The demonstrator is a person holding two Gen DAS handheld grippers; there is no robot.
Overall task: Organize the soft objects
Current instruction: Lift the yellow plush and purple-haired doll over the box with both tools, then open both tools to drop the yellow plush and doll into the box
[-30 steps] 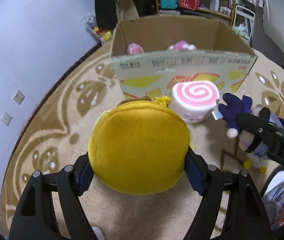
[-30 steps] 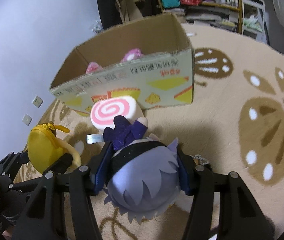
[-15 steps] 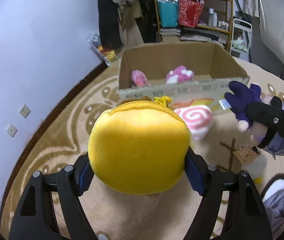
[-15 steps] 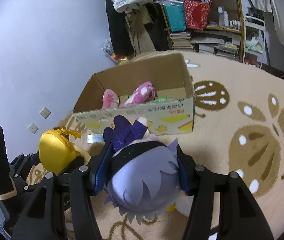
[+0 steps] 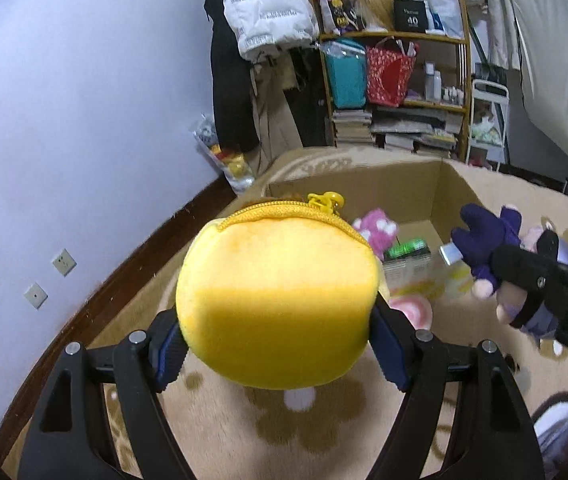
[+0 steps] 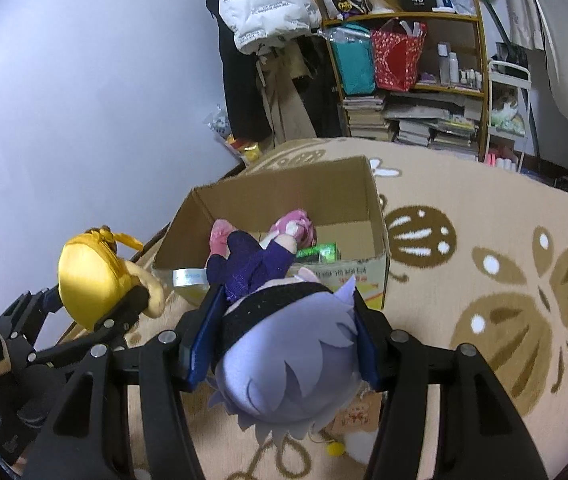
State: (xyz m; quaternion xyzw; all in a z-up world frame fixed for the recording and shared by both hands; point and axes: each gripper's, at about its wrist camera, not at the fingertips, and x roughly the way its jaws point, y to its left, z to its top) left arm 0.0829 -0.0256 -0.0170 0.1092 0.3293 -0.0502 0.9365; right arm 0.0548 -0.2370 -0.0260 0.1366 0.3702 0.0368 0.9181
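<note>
My left gripper is shut on a round yellow plush pouch with a zipper, held in the air in front of the open cardboard box. It also shows in the right wrist view. My right gripper is shut on a purple-haired plush doll in dark purple clothes, held just before the box's near wall; the doll shows in the left wrist view. Inside the box lie a pink plush and a green packet.
A pink-swirl plush roll lies on the beige patterned rug before the box. A shelf with bags and books, hanging coats and a white jacket stand behind. The purple wall is at the left.
Both grippers have risen with their plush toys and now look down into the box from higher up. The swirl roll stays on the rug.
</note>
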